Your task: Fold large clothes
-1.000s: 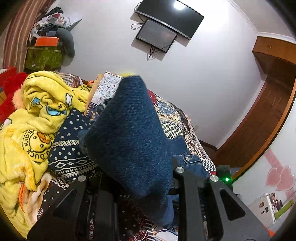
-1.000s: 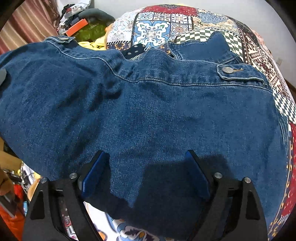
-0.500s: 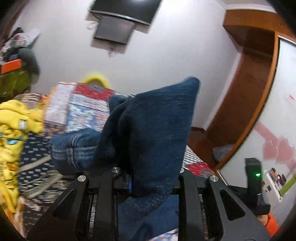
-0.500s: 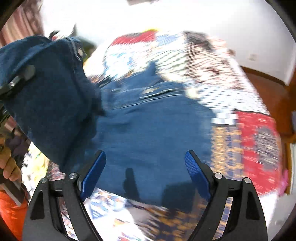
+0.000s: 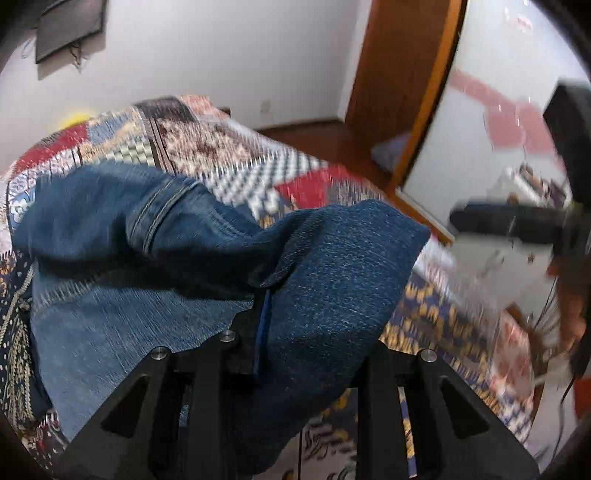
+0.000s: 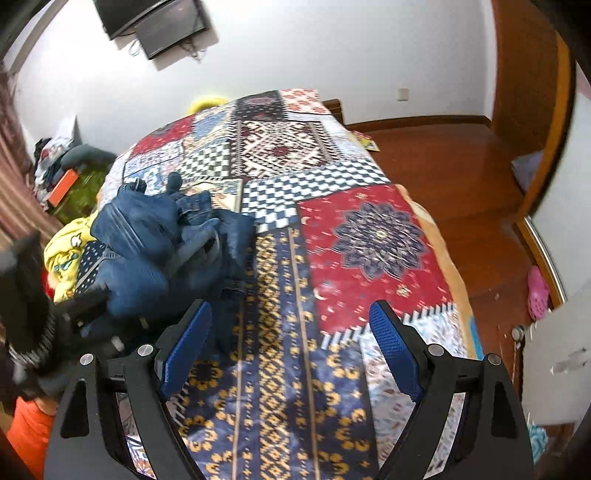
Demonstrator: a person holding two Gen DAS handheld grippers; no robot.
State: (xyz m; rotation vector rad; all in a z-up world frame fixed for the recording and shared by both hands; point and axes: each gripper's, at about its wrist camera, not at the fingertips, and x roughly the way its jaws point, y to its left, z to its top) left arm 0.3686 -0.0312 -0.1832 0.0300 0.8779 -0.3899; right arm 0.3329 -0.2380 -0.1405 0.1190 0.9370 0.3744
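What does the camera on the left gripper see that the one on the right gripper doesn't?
Only the left wrist view shows the left gripper up close, shut on a fold of the denim jeans, with a stitched seam visible behind.

Only the right wrist view shows the right gripper open and empty over the patchwork bedspread, plus the yellow cartoon blanket and pink slipper on the floor.

Both show the jeans, the bedspread, the white wall, the wooden floor and the dark wall-mounted screen.

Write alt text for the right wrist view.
An open, empty right claw hangs over a patchwork bedspread. To its left, bunched blue denim jeans lie on the bed beside a yellow blanket; a wooden floor lies beyond.
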